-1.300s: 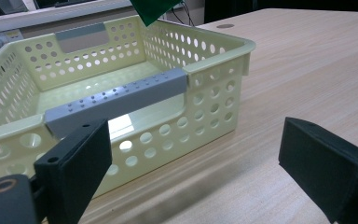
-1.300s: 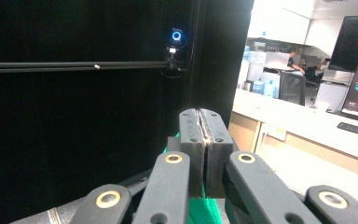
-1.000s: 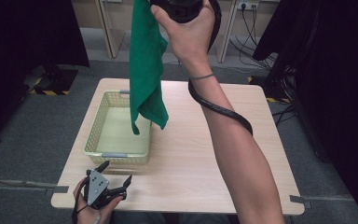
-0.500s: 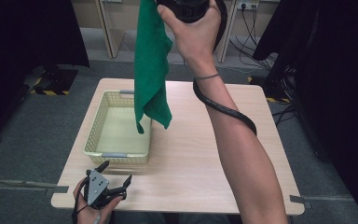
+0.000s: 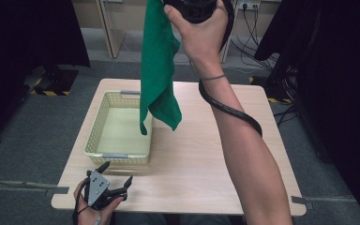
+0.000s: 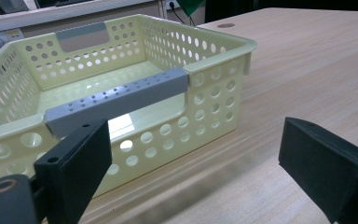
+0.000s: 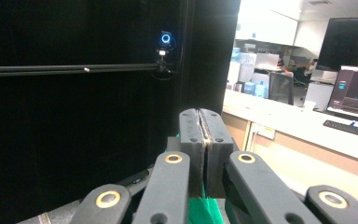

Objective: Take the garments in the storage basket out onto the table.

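At the left, near the front edge of the surface (image 5: pixel 201 154), the left gripper (image 5: pixel 115 183) is rested with its jaws spread wide and nothing between them; in the left gripper view the pale yellow basket (image 6: pixel 214 46) is seen just ahead, empty, its grey handle (image 6: pixel 116 95) nearest. Further right, the green cloth (image 5: pixel 158 65) is held high above the surface — pinched at its top edge by the right gripper (image 7: pixel 205 140), whose jaws are pressed tight together on a sliver of green fabric in the right gripper view. The cloth is hung in a long fold, its lower corners dangling over the basket's right rim and the bare wood just beside it, with no contact visible. The step in hand is judged to be the carry of the cloth toward the basket. For the next move, the cloth would need to be shifted leftward until it hangs over the basket's middle, then lowered so that it is gathered inside before the grip is let go — otherwise part may be draped over the rim.
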Tool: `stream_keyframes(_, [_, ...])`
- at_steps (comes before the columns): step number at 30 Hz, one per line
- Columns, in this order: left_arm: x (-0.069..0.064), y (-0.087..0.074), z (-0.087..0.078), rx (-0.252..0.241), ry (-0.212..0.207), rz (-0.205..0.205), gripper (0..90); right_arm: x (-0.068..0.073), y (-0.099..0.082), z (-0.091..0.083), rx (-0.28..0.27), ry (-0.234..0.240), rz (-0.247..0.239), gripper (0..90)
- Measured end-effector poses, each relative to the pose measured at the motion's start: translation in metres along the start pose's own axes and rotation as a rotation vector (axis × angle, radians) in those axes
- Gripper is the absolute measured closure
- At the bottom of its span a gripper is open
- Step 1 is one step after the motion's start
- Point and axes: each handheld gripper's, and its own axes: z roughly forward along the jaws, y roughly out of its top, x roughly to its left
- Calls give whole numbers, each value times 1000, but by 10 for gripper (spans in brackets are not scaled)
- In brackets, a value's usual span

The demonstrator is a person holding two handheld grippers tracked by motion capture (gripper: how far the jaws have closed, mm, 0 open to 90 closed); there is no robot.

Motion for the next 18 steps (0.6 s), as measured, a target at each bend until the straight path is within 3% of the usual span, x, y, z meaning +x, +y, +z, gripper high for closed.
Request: stream_keyframes(18, [0, 0, 0, 0, 1, 1, 85, -10, -8, -9, 2, -18, 6, 889])
